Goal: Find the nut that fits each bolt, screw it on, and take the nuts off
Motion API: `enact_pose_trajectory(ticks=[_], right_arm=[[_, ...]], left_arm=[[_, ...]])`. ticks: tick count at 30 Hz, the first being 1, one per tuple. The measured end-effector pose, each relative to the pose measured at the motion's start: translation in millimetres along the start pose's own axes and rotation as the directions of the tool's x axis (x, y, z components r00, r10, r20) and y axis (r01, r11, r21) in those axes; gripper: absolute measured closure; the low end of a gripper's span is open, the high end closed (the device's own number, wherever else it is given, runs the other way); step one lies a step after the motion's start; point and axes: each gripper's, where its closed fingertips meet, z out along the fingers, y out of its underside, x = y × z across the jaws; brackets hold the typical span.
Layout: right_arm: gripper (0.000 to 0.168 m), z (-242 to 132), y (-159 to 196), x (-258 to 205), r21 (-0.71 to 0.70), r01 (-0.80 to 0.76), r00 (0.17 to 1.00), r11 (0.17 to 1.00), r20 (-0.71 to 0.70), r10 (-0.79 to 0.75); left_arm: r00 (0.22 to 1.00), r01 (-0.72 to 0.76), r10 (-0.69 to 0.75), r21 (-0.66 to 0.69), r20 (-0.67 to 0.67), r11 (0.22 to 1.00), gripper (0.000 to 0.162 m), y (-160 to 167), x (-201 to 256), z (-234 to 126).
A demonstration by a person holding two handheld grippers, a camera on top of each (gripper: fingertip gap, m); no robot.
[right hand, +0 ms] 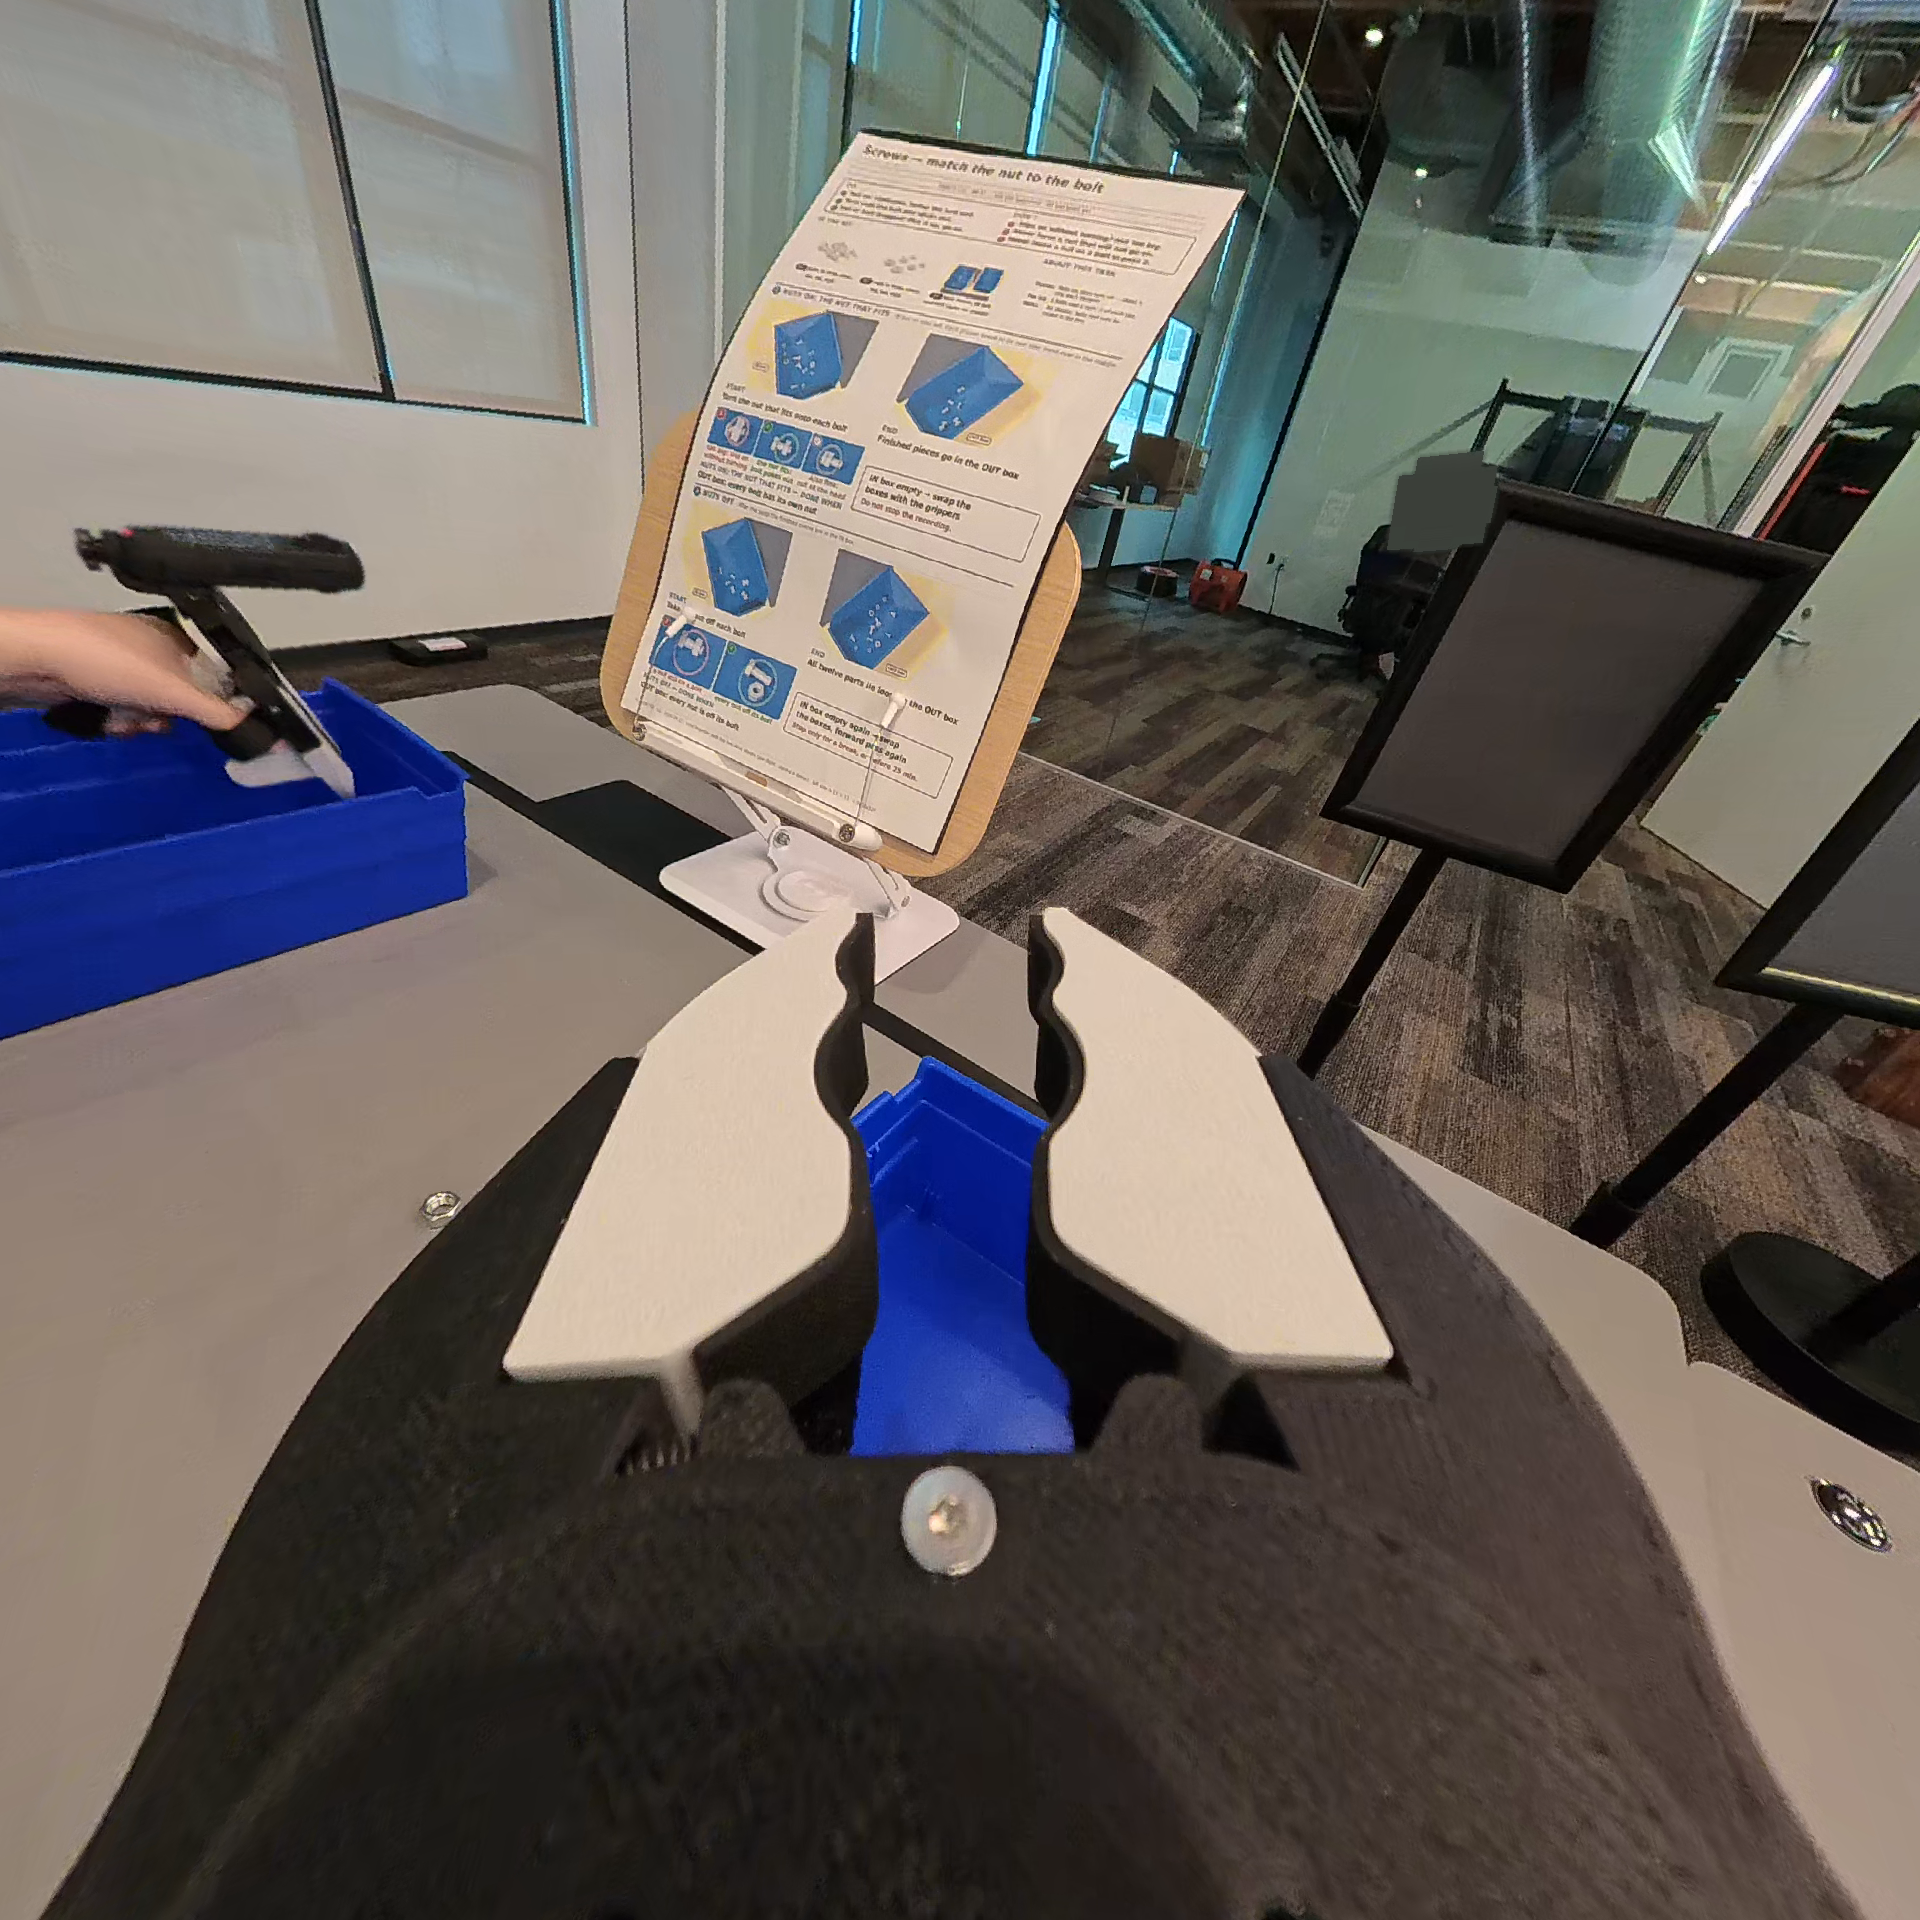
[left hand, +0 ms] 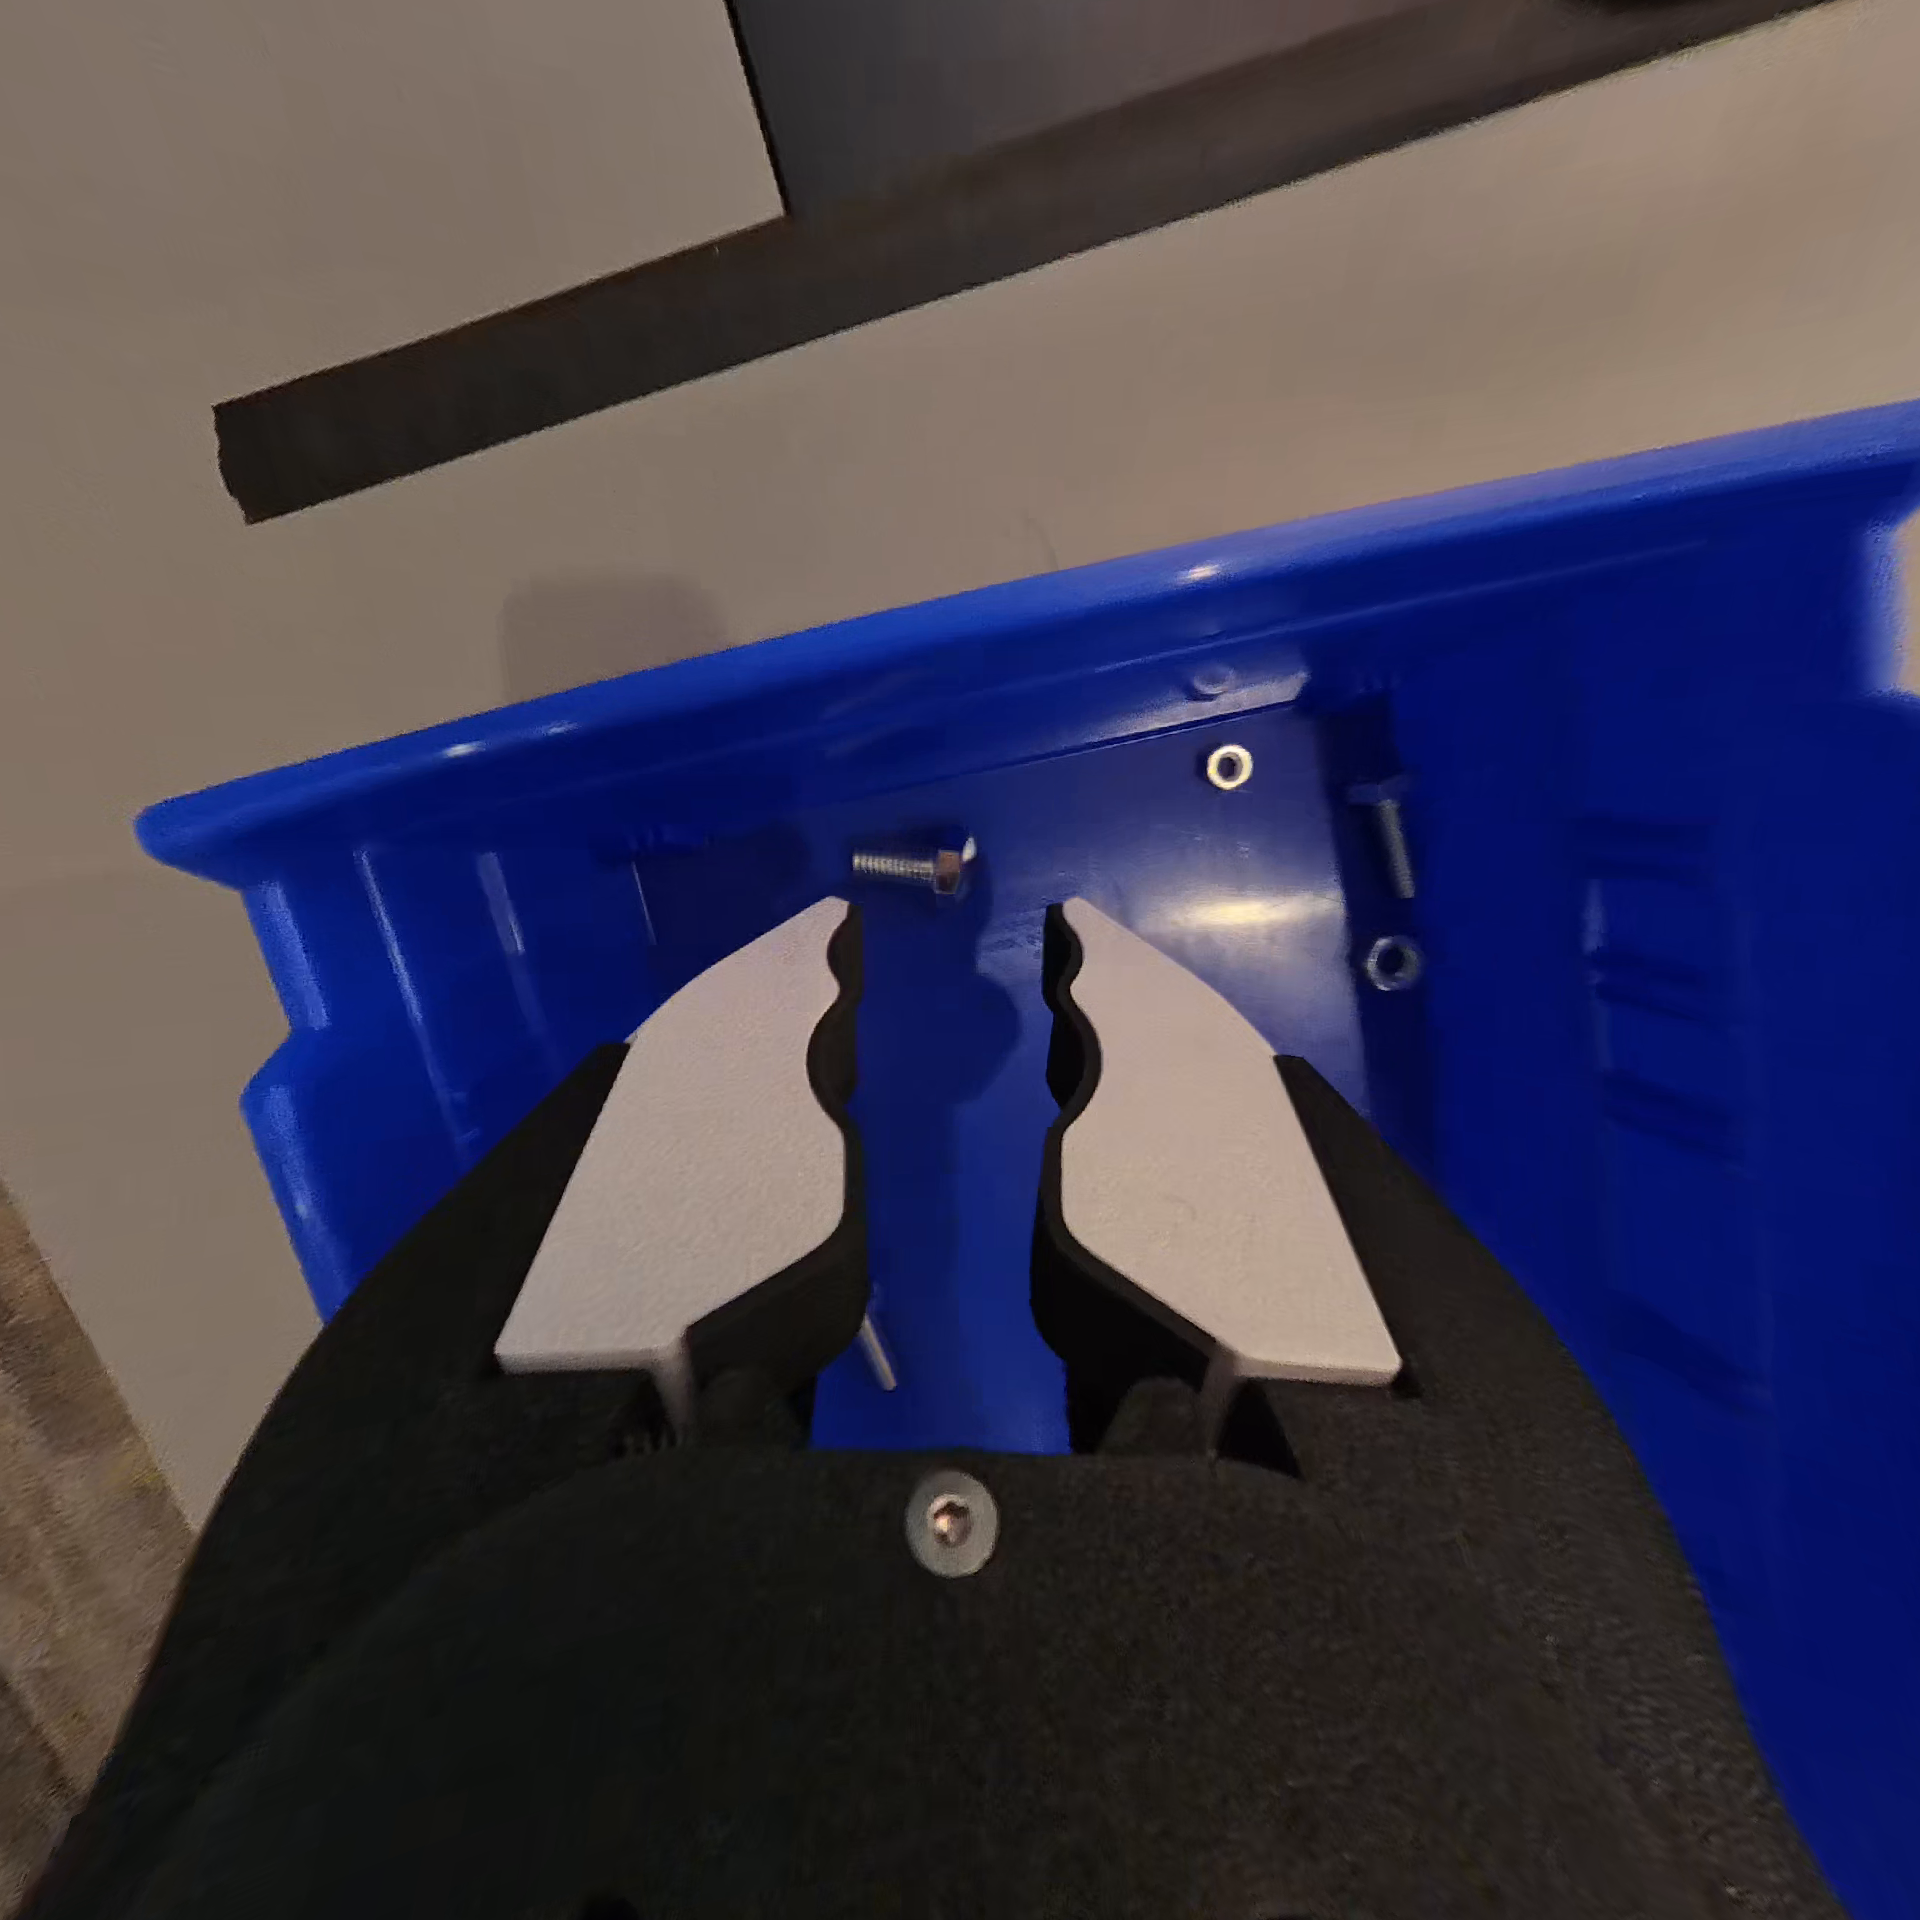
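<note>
The only thing with writing on it is the printed instruction sheet (right hand: 914,499), propped on a wooden stand (right hand: 1039,665) straight ahead of the right gripper (right hand: 948,956), past its fingertips. It has a bold heading, blocks of small text and little pictures of blue boxes. Nothing readable in the left wrist view, where embossed marks on the blue bin (left hand: 1558,831) are too blurred.

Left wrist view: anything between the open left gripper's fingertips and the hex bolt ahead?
Nothing: only bare blue bin floor separates the left gripper from the bolt.
</note>
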Motion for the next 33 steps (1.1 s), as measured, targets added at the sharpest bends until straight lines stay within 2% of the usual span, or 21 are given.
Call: enact_pose_trajectory(ticks=[9, 13, 33], right_arm=[[0.139, -3.7, 3.1, 5.8, 0.006, -0.020, 1.000, 1.000, -0.005, 0.020], [0.139, -6.3, 1.8, 8.5, 0.025, -0.034, 0.999, 0.999, -0.003, 0.034], [0.139, -4.5, 1.0, 6.9, 0.023, -0.028, 1.000, 0.999, 0.000, 0.028]], left_arm=[[0.999, 0.042, -0.040, -0.058, 0.031, 0.997, 0.128, 5.8, -13.0, 31.9], [0.999, 0.051, -0.052, -0.061, -0.010, 0.997, 0.129, 7.6, -9.1, 38.3], [0.996, 0.049, -0.054, -0.074, -0.069, 0.996, 0.134, 5.6, -5.4, 47.1]])
